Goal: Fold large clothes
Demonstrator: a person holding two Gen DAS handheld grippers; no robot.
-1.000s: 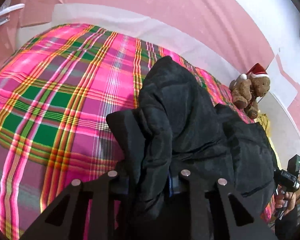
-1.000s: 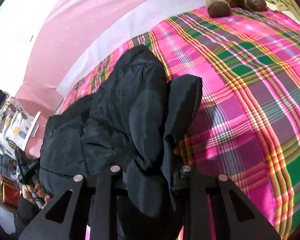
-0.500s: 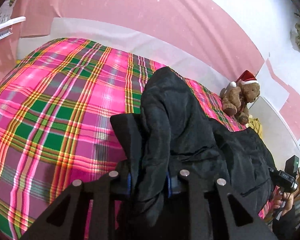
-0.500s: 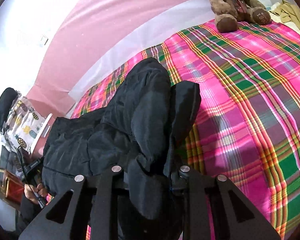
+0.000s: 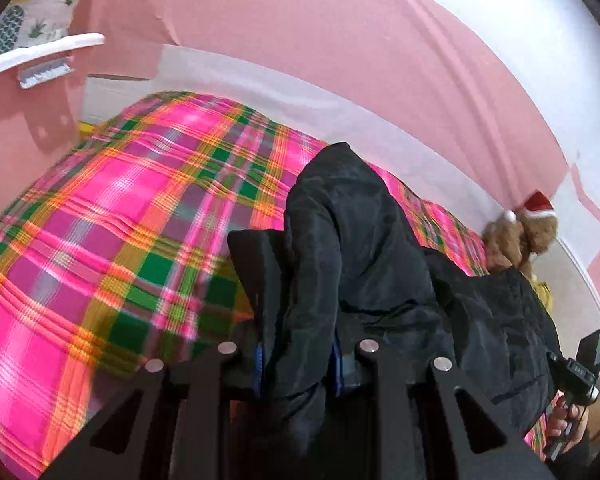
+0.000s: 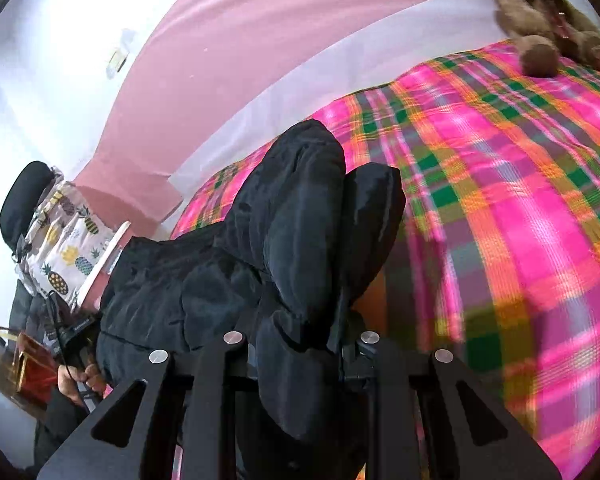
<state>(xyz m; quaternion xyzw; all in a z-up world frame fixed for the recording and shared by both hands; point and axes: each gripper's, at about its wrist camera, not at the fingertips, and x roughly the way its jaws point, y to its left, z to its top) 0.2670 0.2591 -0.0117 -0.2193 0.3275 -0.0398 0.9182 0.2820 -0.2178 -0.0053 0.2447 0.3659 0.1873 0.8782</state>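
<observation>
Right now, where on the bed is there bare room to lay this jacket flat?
The plaid bedspread lies bare from the black jacket across to the pink wall, and bare between jacket and teddy bear. It is crowded only by the bear's corner.

Found no readable text, label, brand, number or sign. Saw only faint pale marks on the small black device (image 6: pixel 77 326) gripped in the far hand, too blurred to read.
</observation>
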